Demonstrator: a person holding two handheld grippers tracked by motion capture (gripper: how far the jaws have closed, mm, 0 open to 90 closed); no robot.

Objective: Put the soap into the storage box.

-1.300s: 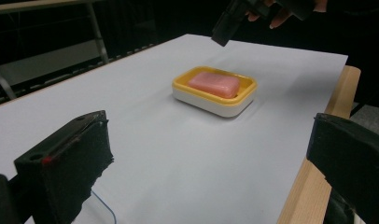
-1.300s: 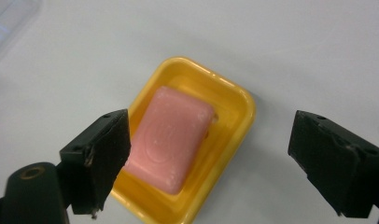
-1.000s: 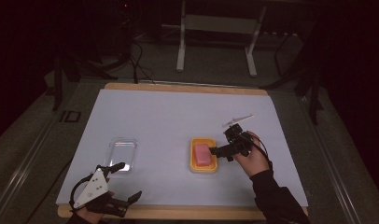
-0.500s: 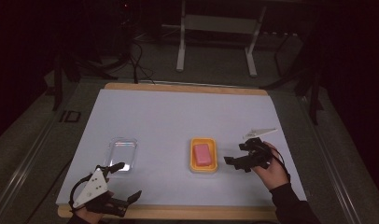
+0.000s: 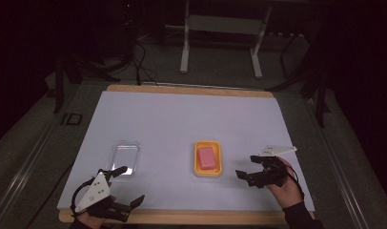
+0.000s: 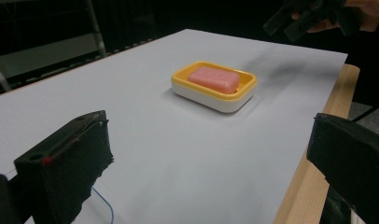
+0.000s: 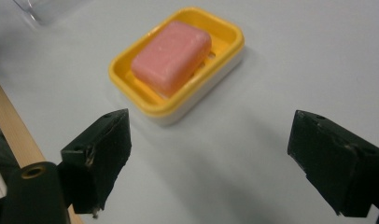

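Pink soap bar lying flat in yellow soap dish, mid-bench toward the near edge, on white sheet. Right tool just right of dish, spread, empty. Left tool at near left corner, spread, empty, beside clear lid. Judged: bar stiff, light, likely slick and easily marked. Best pinched across the short sides, above the dish rim.

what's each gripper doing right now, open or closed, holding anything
Left gripper: open, holding nothing.
Right gripper: open, holding nothing, beside the soap dish.
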